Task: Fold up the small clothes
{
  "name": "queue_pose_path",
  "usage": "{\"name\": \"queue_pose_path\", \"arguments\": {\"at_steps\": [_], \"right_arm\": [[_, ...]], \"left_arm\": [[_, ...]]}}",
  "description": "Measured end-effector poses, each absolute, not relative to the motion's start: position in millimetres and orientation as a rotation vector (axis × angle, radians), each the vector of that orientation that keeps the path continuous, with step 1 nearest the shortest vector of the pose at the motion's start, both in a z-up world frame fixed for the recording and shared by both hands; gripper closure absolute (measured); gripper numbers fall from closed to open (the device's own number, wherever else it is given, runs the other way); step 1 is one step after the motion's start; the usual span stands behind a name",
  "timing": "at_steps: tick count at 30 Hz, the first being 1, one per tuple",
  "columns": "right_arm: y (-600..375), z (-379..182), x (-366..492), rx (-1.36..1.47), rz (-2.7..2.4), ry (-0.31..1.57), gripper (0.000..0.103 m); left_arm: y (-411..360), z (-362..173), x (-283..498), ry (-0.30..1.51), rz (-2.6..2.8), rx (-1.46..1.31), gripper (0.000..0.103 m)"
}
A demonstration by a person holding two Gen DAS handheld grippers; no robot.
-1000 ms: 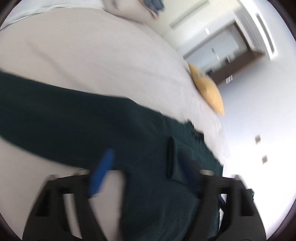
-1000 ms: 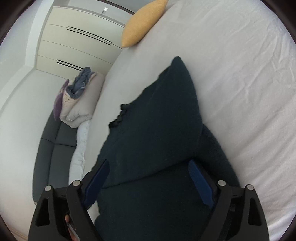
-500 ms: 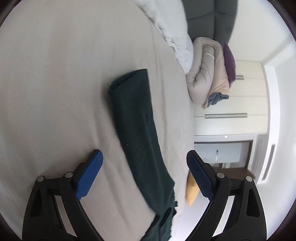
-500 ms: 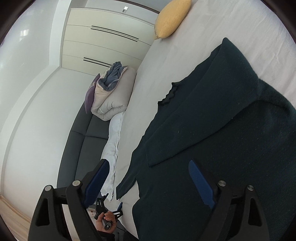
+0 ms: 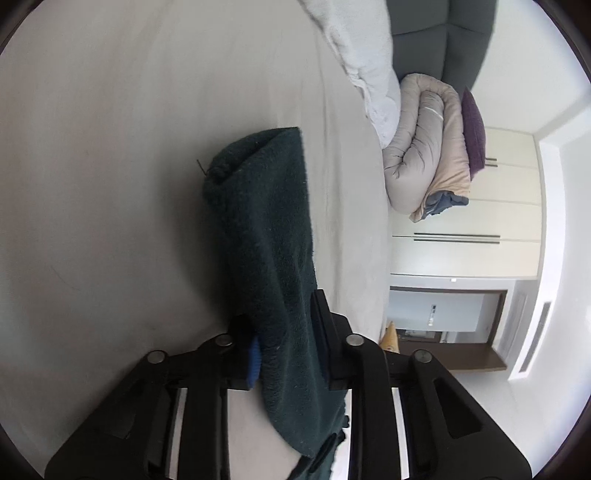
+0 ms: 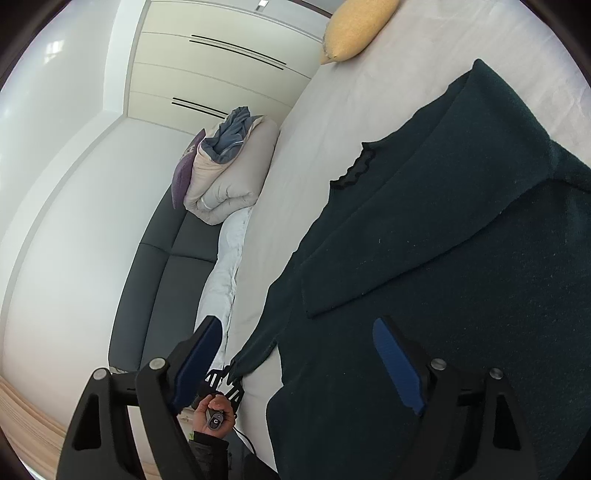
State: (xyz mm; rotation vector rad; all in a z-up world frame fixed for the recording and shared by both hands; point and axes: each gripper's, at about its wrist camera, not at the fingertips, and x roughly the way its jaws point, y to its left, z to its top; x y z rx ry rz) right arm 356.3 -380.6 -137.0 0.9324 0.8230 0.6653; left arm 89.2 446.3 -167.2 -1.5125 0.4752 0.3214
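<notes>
Jaws, left: our left gripper (image 5: pixel 286 334) is closing, its pads pinching the dark green sleeve (image 5: pixel 266 236) low in the frame's centre.
Jaws, right: our right gripper (image 6: pixel 295 363) is spread wide and easing inward, hovering over the dark green sweater (image 6: pixel 443 258), gripping nothing.
Sweater: we see it spread flat on the pale bed sheet (image 6: pixel 325 122), filling the right half of the frame, one sleeve folded across its body.
Surroundings: yellow pillow (image 6: pixel 354 29) at upper centre; rolled duvet (image 6: pixel 229 184) at centre left.
</notes>
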Motion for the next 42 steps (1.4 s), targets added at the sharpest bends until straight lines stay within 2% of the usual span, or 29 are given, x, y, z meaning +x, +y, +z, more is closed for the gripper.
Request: {"name": "queue_pose_path", "arguments": {"at_steps": [2, 6, 9, 12, 16, 20, 24, 28, 34, 38, 42], "right_arm": [[-384, -139, 356, 0.935, 0.658, 0.822, 0.019], [-388, -143, 357, 0.925, 0.646, 0.825, 0.02], [-392, -147, 357, 0.929, 0.638, 0.829, 0.021], [-396, -150, 360, 0.944, 0.631, 0.829, 0.021], [-395, -151, 372, 0.926, 0.623, 0.852, 0.021], [-383, -149, 386, 0.848, 0.617, 0.898, 0.021], [-370, -146, 389, 0.812, 0.671, 0.888, 0.021], [-349, -151, 393, 0.813, 0.686, 0.909, 0.021], [-253, -128, 408, 0.67, 0.86, 0.963, 0.021], [-147, -111, 420, 0.508, 0.998, 0.998, 0.021], [-62, -114, 427, 0.472, 1.099, 1.068, 0.027]], "left_arm": [[438, -150, 97, 0.476, 0.335, -1.425, 0.089], [395, -89, 133, 0.531, 0.273, -1.135, 0.089], [324, -34, 176, 0.578, 0.169, -0.827, 0.091], [210, 5, 212, 0.614, 0.051, -0.471, 0.091], [58, -12, 233, 0.661, -0.055, -0.026, 0.092], [-1, -67, 227, 0.76, -0.112, 0.074, 0.098], [56, -78, 200, 0.762, -0.066, -0.237, 0.098], [180, -80, 179, 0.683, 0.047, -0.601, 0.098], [303, -104, 152, 0.648, 0.234, -0.768, 0.097], [342, -136, 136, 0.657, 0.266, -0.89, 0.097], [368, -149, 129, 0.649, 0.246, -0.932, 0.097]]}}
